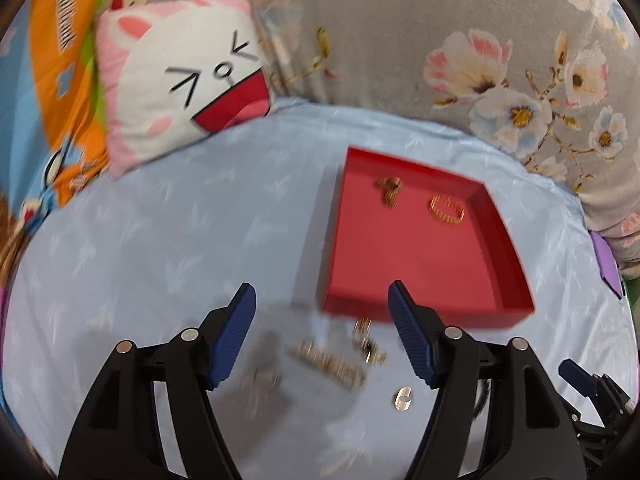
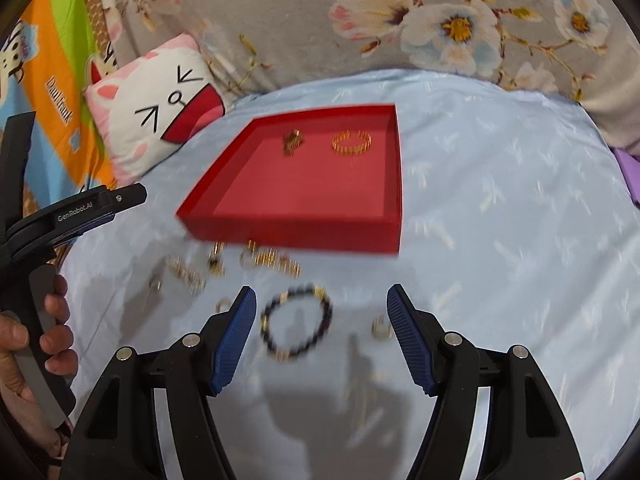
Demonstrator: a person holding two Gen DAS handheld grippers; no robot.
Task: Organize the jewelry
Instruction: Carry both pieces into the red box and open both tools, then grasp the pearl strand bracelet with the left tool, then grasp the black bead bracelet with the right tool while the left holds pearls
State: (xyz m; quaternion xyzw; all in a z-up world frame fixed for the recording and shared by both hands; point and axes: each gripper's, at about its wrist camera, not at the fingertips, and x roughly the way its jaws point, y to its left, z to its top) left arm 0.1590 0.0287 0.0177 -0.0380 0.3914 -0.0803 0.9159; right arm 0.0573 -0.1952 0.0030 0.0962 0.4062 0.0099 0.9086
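- Hovering w/ jaws spread, empty, in left wrist view: left tongs (image 1: 322, 330) over blurred gold pieces (image 1: 332, 364) on blue bedsheet (image 1: 160, 232); red tray (image 1: 416, 240) beyond, holding gold bracelet (image 1: 446, 209).
- Spreading wide, empty, in right wrist view: right tongs (image 2: 321, 334) flanking dark bead bracelet (image 2: 296, 322) lying on sheet, near side of tray.

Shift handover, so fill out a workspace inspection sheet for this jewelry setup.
Surface: pale blue bedsheet, wrinkled.
Job's things: red tray holds a gold bracelet and a small gold piece; dark bead bracelet and blurred gold pieces lie loose before the tray.
Clutter: cartoon pillow.
Grippers: left tongs open, empty; right tongs open, bead bracelet below them.
Cables: nothing seen.
Surroundings: grey floral blanket; a hand on the left tool.
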